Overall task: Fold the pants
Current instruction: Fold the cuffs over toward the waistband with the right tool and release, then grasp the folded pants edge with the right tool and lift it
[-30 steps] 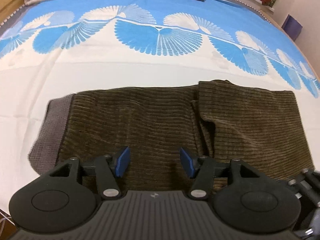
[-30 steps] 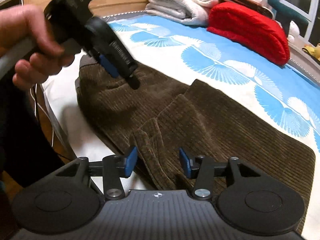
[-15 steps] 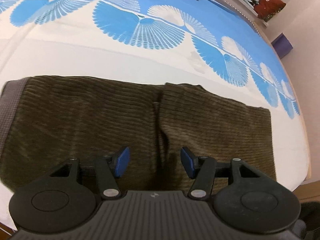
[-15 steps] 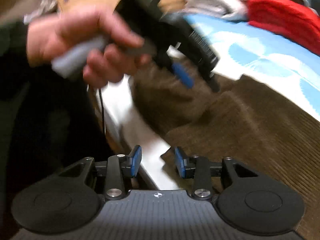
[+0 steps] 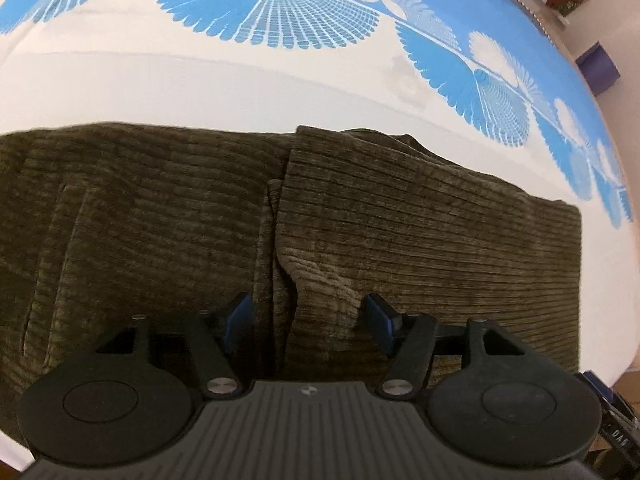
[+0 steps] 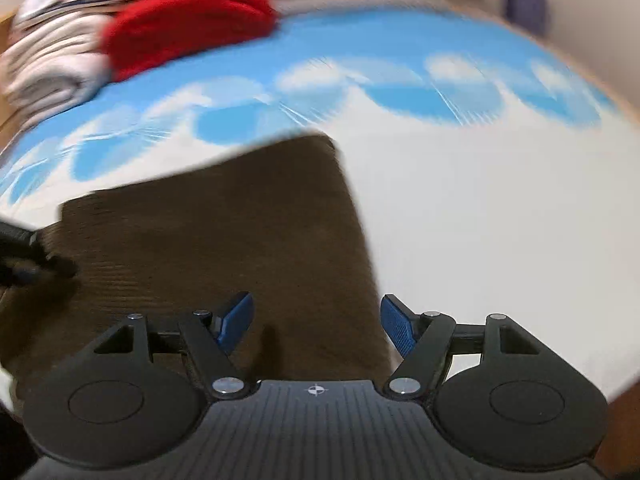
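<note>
Brown corduroy pants (image 5: 360,232) lie flat across the near side of the bed, with an overlapping fold edge running down their middle. My left gripper (image 5: 308,322) is open and empty, low over the near edge of the pants at that fold. In the blurred right wrist view the pants (image 6: 224,240) fill the lower left, ending in a straight right-hand edge. My right gripper (image 6: 316,324) is open and empty above the near right corner of the pants. The other gripper shows as a dark shape (image 6: 24,264) at the far left.
The bed sheet (image 5: 240,80) is white with blue fan patterns. A red cushion (image 6: 188,24) and folded pale bedding (image 6: 48,56) lie at the far end. A purple box (image 5: 598,66) stands off the bed's right side. The bed edge runs just below the pants.
My right gripper has swung from facing the left hand and waistband to facing the right end of the pants, and opened wider. My left gripper has moved closer to the middle fold.
</note>
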